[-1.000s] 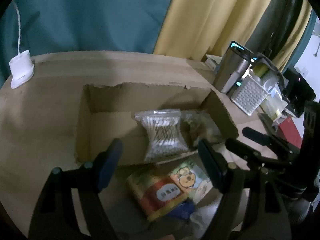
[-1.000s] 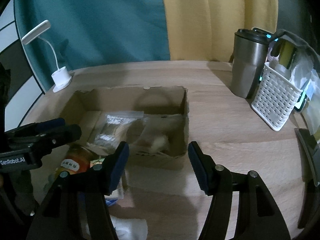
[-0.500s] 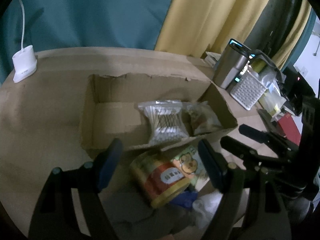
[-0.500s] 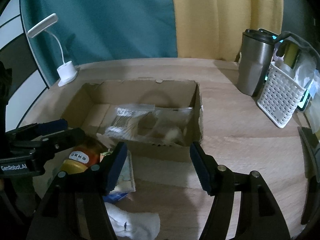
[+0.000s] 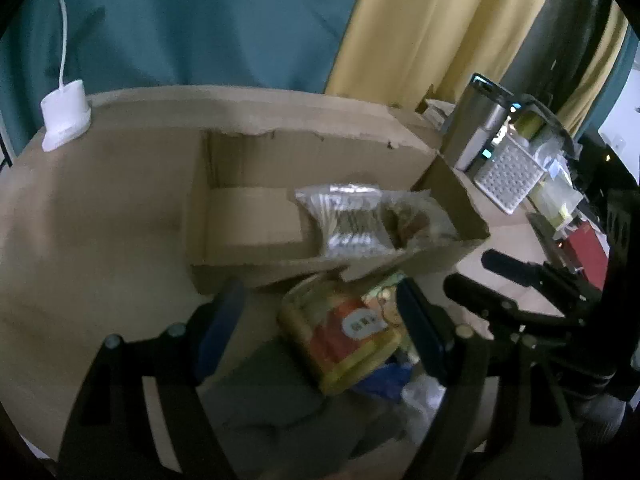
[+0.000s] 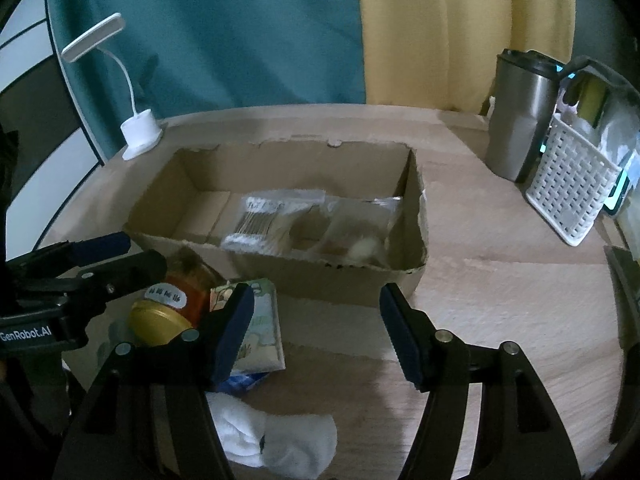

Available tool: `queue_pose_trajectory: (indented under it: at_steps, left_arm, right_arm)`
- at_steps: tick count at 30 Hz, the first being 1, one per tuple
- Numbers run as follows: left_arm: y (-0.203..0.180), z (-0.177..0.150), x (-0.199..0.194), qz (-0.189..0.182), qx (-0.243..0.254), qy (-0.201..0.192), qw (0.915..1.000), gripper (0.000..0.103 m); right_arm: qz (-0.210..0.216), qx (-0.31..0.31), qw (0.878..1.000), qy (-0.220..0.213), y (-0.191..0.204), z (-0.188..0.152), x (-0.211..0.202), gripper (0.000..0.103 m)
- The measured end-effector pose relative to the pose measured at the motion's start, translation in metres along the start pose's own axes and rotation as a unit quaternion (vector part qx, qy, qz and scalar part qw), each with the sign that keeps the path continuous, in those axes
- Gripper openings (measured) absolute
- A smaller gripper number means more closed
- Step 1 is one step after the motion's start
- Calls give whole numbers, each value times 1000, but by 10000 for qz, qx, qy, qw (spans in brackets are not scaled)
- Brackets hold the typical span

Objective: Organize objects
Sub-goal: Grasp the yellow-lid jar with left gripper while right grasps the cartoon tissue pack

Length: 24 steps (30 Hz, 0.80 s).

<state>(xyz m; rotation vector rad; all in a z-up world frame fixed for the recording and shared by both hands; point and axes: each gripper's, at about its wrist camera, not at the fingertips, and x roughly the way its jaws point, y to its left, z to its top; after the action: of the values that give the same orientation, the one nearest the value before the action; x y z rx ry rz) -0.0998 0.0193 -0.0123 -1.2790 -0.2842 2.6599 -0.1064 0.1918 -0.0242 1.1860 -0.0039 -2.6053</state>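
Note:
An open cardboard box [image 6: 344,282] [image 5: 260,270] lies on the wooden table. It holds a clear bag of cotton swabs [image 6: 260,226] [image 5: 348,224] and a clear bag with something brown [image 6: 360,236] [image 5: 416,220]. In front of it lie a red-labelled jar with a gold lid [image 6: 172,304] [image 5: 344,336], a green carton pack [image 6: 260,328] and a white sock [image 6: 280,440]. My left gripper [image 5: 320,328] is open and empty, just before the jar. My right gripper [image 6: 316,328] is open and empty, in front of the box.
A white desk lamp [image 6: 136,136] [image 5: 64,120] stands at the back left. A steel tumbler [image 6: 520,116] [image 5: 476,128] and a white slotted basket [image 6: 568,188] [image 5: 508,176] stand at the right. Teal and yellow curtains hang behind.
Both grippers have drawn back from the box, so more of the jar, carton and sock shows in front of it. Both stay open.

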Motion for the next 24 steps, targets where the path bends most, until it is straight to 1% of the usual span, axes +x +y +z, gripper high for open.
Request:
queue_pose_trajectory:
  at_steps: [10, 13, 17, 21, 24]
  left_arm:
    - [2, -10, 17, -163, -17, 350, 9993, 81]
    - [5, -11, 17, -152, -18, 375, 9992, 84]
    - [13, -14, 18, -130, -44, 458, 9989, 85]
    - [22, -20, 25, -63, -98, 660, 9978, 85]
    - [28, -23, 28, -43, -176, 717, 9973, 85]
  right_arm:
    - [98, -70, 9999, 93, 4, -5, 4, 69]
    - [110, -71, 9998, 127, 5, -6, 5, 69]
    - [162, -102, 9997, 177, 9, -6, 9, 69]
    - [256, -193, 9991, 263, 20, -8, 15, 69]
    - [305, -287, 9986, 328, 28, -9, 21, 69]
